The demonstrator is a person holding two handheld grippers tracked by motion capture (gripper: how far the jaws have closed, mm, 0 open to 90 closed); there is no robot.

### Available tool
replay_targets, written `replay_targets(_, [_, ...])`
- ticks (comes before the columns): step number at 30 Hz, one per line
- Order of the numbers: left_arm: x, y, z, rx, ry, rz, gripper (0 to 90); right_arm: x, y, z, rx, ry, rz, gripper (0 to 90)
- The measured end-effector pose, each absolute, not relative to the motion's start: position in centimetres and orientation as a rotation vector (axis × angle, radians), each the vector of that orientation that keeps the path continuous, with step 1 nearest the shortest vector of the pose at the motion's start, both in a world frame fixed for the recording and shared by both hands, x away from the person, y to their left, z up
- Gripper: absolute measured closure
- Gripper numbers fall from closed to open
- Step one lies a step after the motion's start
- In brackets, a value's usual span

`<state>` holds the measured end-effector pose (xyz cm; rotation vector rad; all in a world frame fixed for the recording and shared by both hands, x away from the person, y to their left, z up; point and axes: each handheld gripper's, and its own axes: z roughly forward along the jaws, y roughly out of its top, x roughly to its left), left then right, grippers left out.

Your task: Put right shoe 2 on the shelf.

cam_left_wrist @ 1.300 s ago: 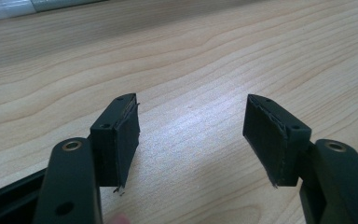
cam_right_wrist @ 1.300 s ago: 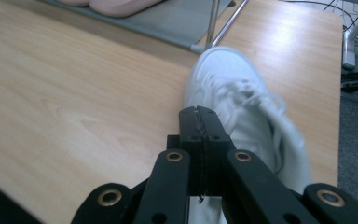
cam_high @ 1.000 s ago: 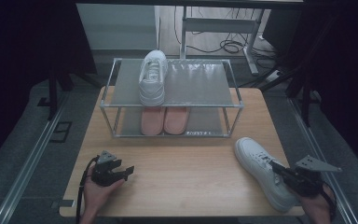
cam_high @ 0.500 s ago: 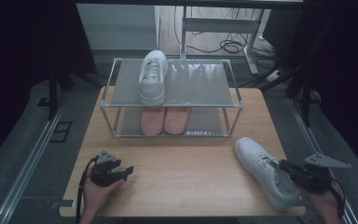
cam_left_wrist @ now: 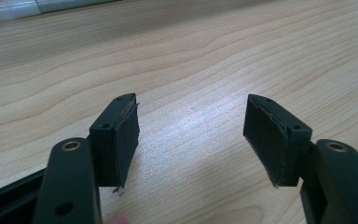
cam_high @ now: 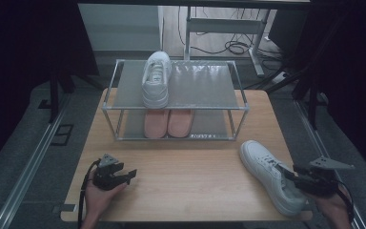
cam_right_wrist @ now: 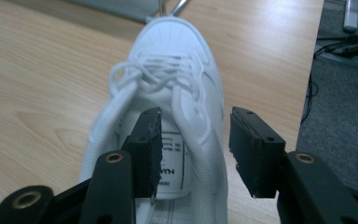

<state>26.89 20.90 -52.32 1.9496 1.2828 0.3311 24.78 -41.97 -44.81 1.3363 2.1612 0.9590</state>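
Your left hand-held gripper (cam_high: 129,174) has bare surface (cam_high: 190,181) ahead up to shoe rack (cam_high: 174,107). White shoe (cam_high: 267,171) blocks near right corner. Rack's top shelf free right of second white shoe (cam_high: 156,78); pink pair (cam_high: 168,123) fills lower middle.

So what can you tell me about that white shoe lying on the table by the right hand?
The white lace-up sneaker looks like smooth leather with a perforated toe cap, white laces and a printed label inside. It rests sole-down at the right front of the light wooden table, toe pointing toward the metal shoe rack. The right gripper straddles its right collar wall, fingers having just opened.
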Motion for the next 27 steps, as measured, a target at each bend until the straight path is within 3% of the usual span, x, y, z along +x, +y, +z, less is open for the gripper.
replay_targets(15, [26.9,20.8,-52.4,1.955,1.279,0.33,36.1,26.4,-41.8,-46.1,1.355,2.209,0.866,55.3])
replay_targets(19, [26.9,20.8,-52.4,1.956,1.278,0.331,36.1,26.8,-41.6,-46.1,1.339,2.237,0.861,63.5])
replay_targets(22, [26.9,20.8,-52.4,1.955,1.278,0.331,36.1,27.1,-41.0,-46.1,1.32,2.241,0.779,75.2])
replay_targets(27, [26.9,20.8,-52.3,1.951,1.283,0.331,36.1,27.0,-40.8,-46.0,1.314,2.23,0.78,80.2])
